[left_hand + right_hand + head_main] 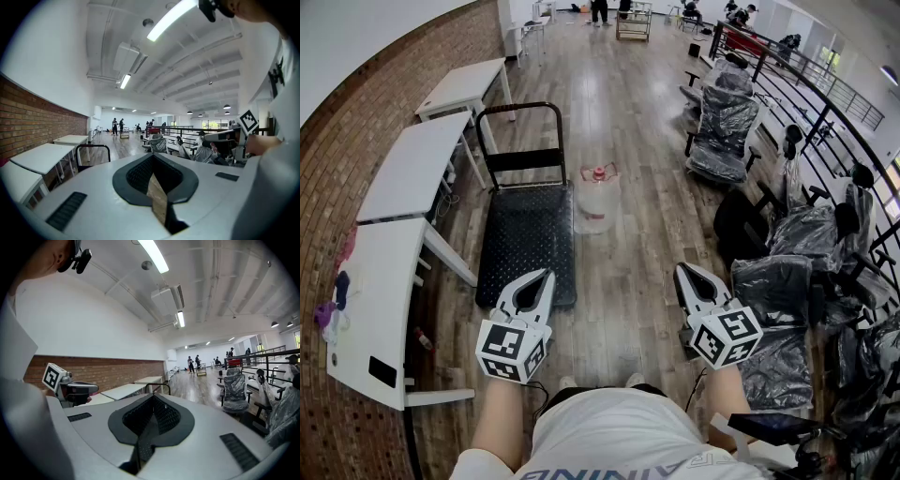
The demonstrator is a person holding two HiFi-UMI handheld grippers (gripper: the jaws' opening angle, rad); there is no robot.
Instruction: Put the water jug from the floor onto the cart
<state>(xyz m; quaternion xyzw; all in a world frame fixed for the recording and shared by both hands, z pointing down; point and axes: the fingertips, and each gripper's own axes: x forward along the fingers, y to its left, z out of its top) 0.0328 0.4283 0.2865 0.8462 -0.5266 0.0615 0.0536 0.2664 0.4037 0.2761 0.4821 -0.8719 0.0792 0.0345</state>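
Observation:
The water jug (598, 199) is clear with a red cap. It stands upright on the wooden floor, just right of the cart's far end. The cart (525, 246) has a flat black deck and a black handle (522, 111) at its far side. My left gripper (547, 275) hovers over the near end of the deck, shut and empty. My right gripper (682, 271) hangs over bare floor, shut and empty, well short of the jug. In the left gripper view the left gripper (152, 157) shows the cart handle (93, 148) beyond it. The right gripper (152, 397) points level down the room; the jug is hidden there.
White tables (405, 176) line the brick wall at the left. Office chairs wrapped in plastic (727, 120) and a black railing (825, 98) crowd the right side. People stand far down the room (600, 9). Wooden floor (628, 281) runs between cart and chairs.

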